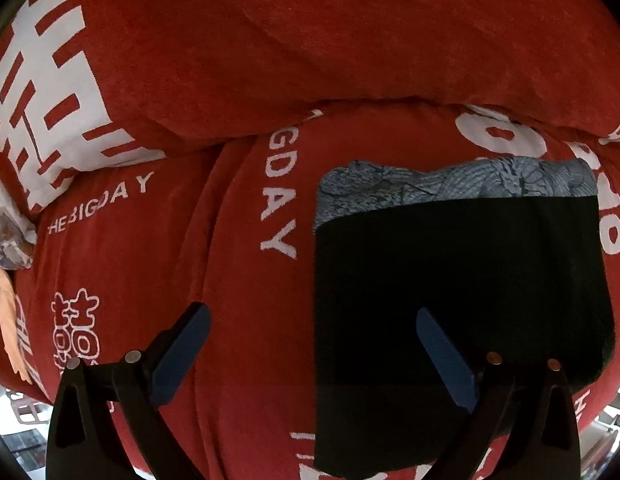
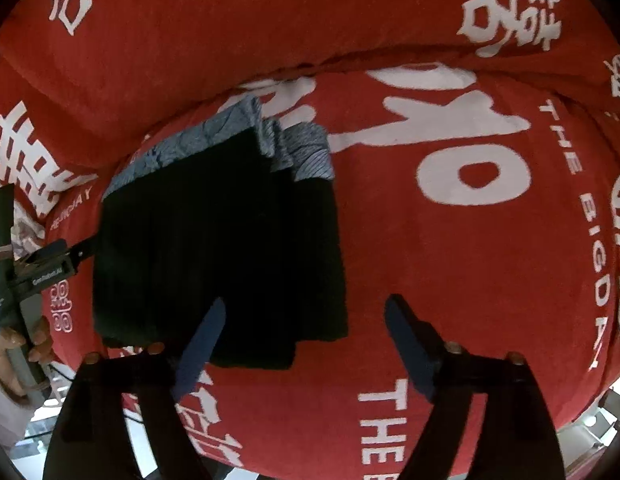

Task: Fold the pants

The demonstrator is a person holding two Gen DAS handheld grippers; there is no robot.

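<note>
Black pants (image 2: 218,264), folded into a compact rectangle over a blue patterned garment (image 2: 306,152), are lying left of centre on the red bedspread (image 2: 470,280), both the left claw (image 1: 314,354) and right claw (image 2: 302,340) hovering spread apart and empty, the fold seemingly finishing, next calling for withdrawal or final smoothing.

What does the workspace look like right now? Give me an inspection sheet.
Surface: red bedding with white lettering.
Job's things: black pants, folded into a compact rectangle, lying on a blue patterned garment.
Clutter: red-and-white pillow at left.
Grippers: left gripper open, empty; right gripper open, empty, one finger over the pants' edge.
Cables: nothing seen.
Surroundings: bright floor past the bed edge, unclear.
</note>
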